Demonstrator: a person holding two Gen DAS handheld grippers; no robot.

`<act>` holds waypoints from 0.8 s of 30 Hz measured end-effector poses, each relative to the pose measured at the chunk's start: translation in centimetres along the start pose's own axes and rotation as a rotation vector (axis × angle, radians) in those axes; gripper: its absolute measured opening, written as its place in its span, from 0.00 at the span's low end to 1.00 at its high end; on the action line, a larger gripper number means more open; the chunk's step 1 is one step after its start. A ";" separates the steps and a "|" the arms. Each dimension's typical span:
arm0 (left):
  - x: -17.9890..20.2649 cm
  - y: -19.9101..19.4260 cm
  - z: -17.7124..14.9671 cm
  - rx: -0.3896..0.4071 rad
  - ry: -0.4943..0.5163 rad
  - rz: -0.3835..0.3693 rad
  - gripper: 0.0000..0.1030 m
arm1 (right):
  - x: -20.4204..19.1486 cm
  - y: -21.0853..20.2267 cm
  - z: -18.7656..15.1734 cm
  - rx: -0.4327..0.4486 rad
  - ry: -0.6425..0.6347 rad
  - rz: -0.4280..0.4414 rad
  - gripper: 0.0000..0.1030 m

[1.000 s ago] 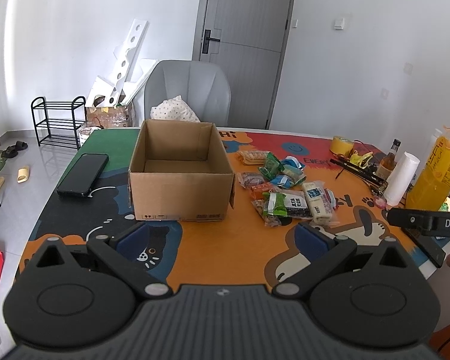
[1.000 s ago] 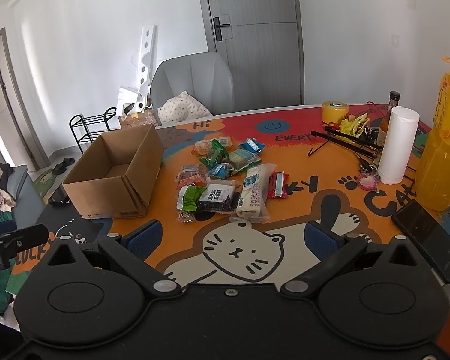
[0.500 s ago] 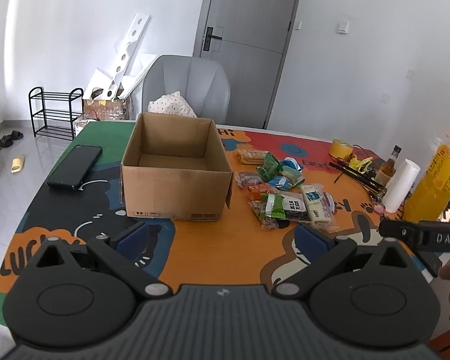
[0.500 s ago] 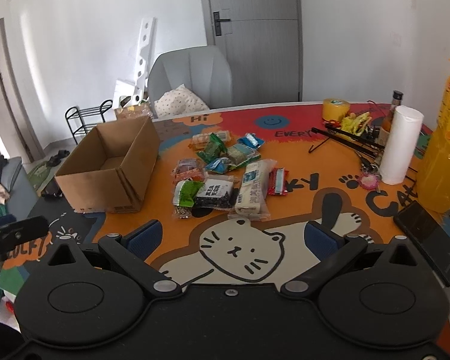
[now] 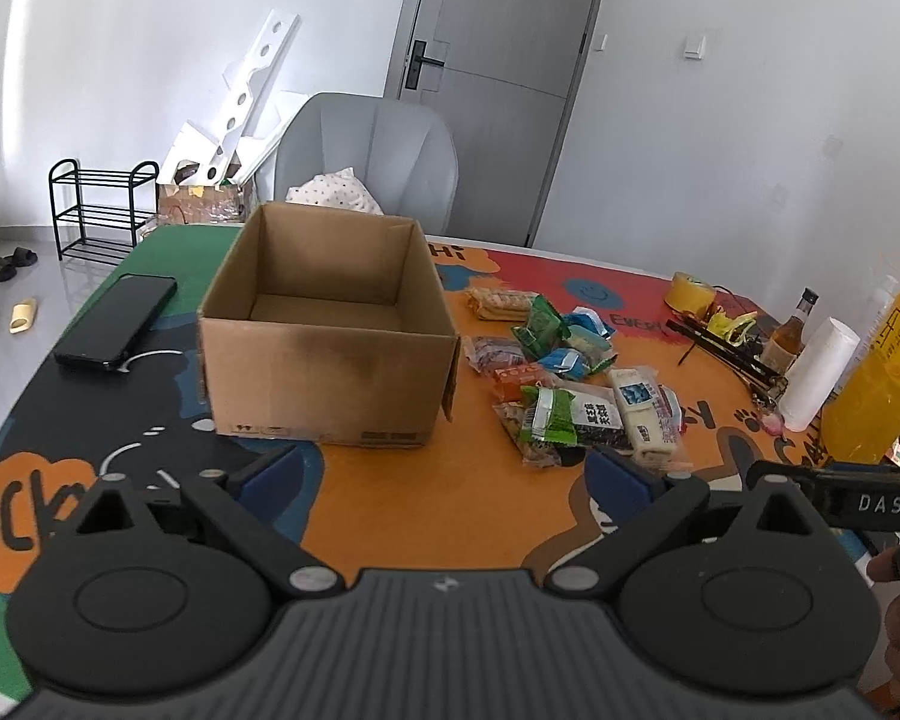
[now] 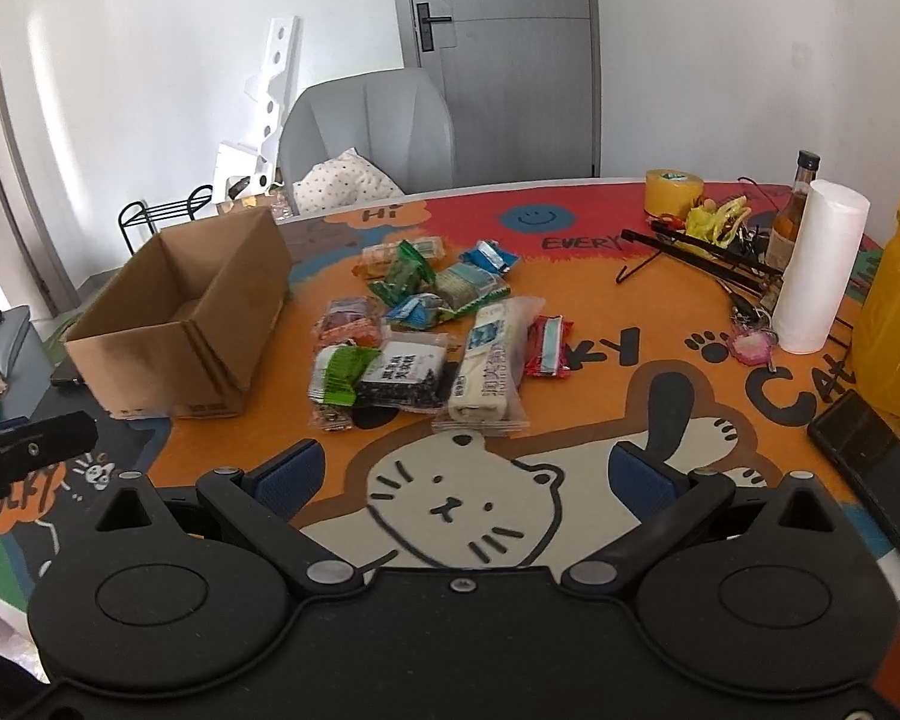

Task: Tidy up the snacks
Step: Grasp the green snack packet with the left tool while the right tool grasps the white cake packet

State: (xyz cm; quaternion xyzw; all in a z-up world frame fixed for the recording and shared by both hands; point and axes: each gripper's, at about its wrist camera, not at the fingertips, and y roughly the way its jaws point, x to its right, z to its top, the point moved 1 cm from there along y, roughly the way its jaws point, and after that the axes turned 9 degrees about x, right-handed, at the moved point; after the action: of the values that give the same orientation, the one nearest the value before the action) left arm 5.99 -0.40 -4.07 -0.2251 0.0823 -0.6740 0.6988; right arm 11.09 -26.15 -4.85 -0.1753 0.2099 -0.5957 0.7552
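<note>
With both the left claw [image 5: 441, 471] and the right claw [image 6: 468, 474] spread wide and empty, the snack packets [image 6: 426, 336] are judged light, soft and slippery, best pinched across a flat middle.

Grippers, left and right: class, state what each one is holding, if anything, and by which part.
Nothing is held. The left gripper and right gripper are both open, with only the table mat between their fingers. The snack packets lie untouched beside the cardboard box.
</note>
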 end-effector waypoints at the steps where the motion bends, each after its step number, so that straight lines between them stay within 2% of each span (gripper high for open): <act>1: 0.1 0.3 0.0 0.003 -0.001 -0.003 0.98 | 0.3 0.4 -0.1 -0.002 0.002 -0.005 1.00; 6: 1.2 2.2 0.1 0.003 0.010 -0.020 0.96 | 1.4 1.9 -0.2 -0.008 0.021 0.002 1.00; 16: 3.0 6.1 -0.1 -0.037 0.013 -0.053 0.82 | 2.8 4.3 0.1 -0.021 0.041 0.041 0.99; 22: 4.2 8.5 -0.2 -0.070 0.014 -0.078 0.69 | 3.7 6.2 0.3 -0.048 0.070 0.056 0.88; 24: 4.5 9.2 -0.2 -0.078 0.017 -0.084 0.65 | 4.0 6.8 0.3 -0.057 0.082 0.059 0.80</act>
State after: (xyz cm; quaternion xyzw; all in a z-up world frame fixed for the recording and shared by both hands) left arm 14.61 -4.98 -7.33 -0.2498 0.1050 -0.7008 0.6599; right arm 17.64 -28.47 -8.56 -0.1662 0.2626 -0.5736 0.7579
